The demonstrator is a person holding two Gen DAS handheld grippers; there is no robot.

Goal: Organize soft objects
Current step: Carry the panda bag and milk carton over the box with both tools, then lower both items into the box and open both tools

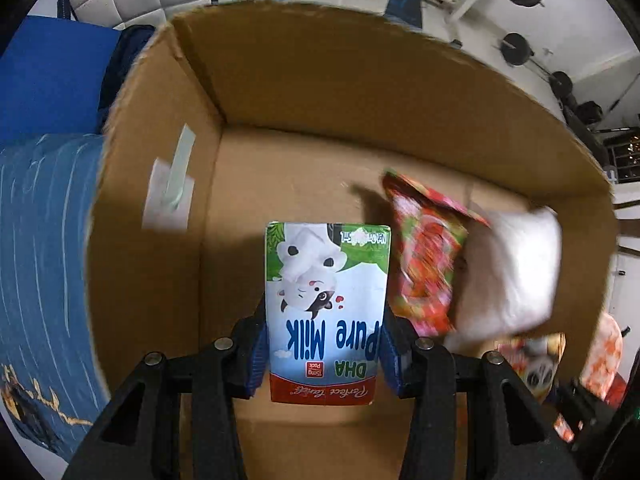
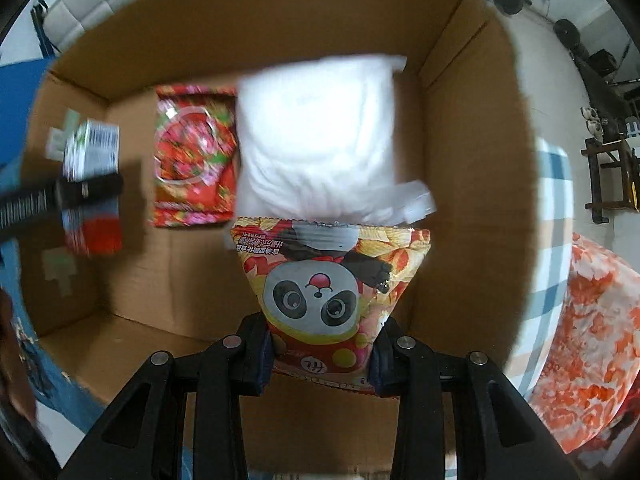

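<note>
While both grippers are clamping packets, each is hovering over the open box.

Left fingers are squeezing the milk pouch above the box's left side; right fingers are gripping the panda bag near the front wall, just in front of a white pack that is lying beside a red packet on the box floor.

The white-and-green soft milk pouch with a cartoon cow reads "Pure Milk", "DHA", "15mg Pack" and "Perfect Taste", all upside down. Print on the yellow-red panda snack bag is too blurred to read.
</note>
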